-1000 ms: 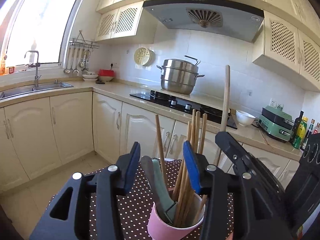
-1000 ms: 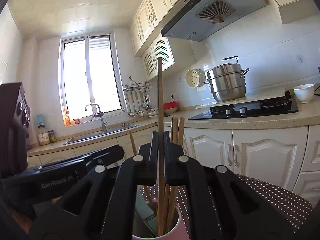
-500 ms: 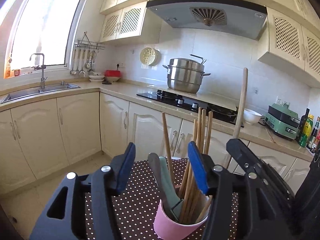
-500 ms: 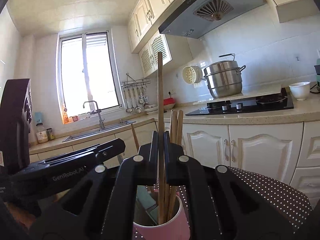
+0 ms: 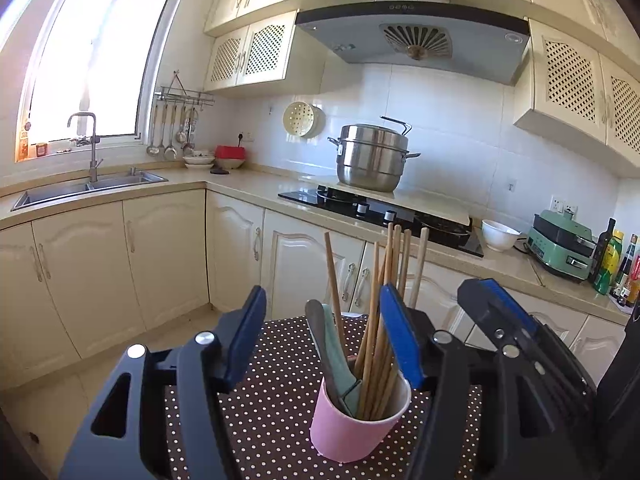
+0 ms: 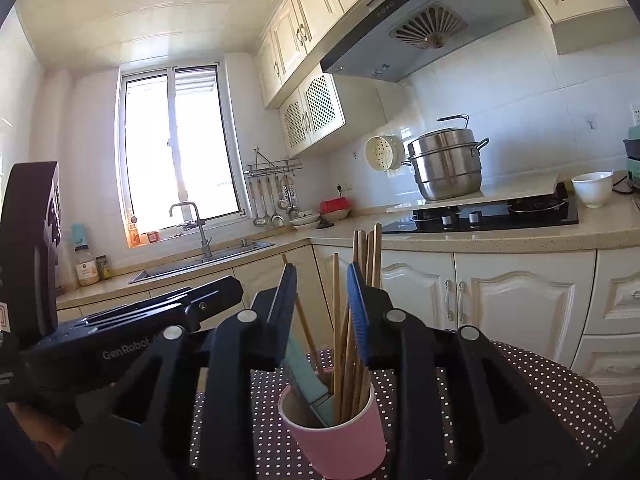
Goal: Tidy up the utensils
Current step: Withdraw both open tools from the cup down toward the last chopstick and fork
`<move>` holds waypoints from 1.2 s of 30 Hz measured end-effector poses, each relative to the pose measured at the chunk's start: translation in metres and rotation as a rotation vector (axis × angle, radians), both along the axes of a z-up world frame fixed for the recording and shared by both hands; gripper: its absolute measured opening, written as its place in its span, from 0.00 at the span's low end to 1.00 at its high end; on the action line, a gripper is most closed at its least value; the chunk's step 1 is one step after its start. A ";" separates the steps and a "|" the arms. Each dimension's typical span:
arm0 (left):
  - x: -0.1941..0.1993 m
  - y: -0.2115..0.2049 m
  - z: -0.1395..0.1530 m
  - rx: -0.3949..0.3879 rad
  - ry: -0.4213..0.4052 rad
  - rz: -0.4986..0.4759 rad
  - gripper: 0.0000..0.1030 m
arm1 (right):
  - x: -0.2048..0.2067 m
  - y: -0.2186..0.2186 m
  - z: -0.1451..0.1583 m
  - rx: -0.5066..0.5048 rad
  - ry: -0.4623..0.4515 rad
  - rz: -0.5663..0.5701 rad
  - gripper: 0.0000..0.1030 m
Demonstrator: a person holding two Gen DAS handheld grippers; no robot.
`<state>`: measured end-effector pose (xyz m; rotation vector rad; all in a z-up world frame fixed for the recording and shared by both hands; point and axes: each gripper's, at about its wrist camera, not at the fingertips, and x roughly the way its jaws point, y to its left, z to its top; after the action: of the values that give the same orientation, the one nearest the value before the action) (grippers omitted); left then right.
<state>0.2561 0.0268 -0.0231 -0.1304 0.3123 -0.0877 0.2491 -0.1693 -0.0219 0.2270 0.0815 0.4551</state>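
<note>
A pink cup (image 5: 352,426) stands on a brown polka-dot tablecloth (image 5: 276,360). It holds several wooden chopsticks (image 5: 384,320), a thicker wooden stick (image 5: 419,264) and a grey-green utensil (image 5: 332,354). My left gripper (image 5: 322,338) is open and empty, just above and behind the cup. My right gripper (image 6: 322,312) is open and empty above the same cup (image 6: 340,436); the chopsticks (image 6: 362,280) rise between its jaws. The right gripper also shows in the left wrist view (image 5: 500,320).
Kitchen counter runs behind, with a sink (image 5: 88,188), a hob (image 5: 376,210) carrying a steel pot (image 5: 372,158), a white bowl (image 5: 500,234) and a green appliance (image 5: 564,244). Cabinets stand below; floor lies left of the table.
My right gripper has opened and let go of the long wooden stick, which now stands in the cup. Both grippers have pulled back and up from the cup.
</note>
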 end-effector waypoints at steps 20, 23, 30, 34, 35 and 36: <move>-0.073 0.002 -0.024 -0.008 0.184 -0.025 0.69 | -0.071 -0.006 -0.006 -0.129 0.110 0.010 0.51; -0.075 0.004 -0.049 -0.017 0.303 -0.049 0.69 | -0.076 -0.005 -0.019 -0.175 0.175 0.011 0.53; -0.079 0.003 -0.115 0.009 0.553 -0.069 0.69 | -0.081 -0.007 -0.061 -0.244 0.333 0.029 0.55; -0.085 -0.002 -0.142 0.059 0.642 -0.067 0.69 | -0.082 -0.009 -0.083 -0.253 0.402 0.040 0.55; -0.086 -0.003 -0.149 0.068 0.665 -0.067 0.69 | -0.082 -0.010 -0.089 -0.253 0.418 0.044 0.55; -0.087 -0.004 -0.153 0.077 0.677 -0.064 0.69 | -0.082 -0.011 -0.091 -0.252 0.425 0.045 0.55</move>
<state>0.1695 0.0228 -0.1764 -0.0701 0.9951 -0.0929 0.1671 -0.1803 -0.1134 0.0710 0.5574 0.4314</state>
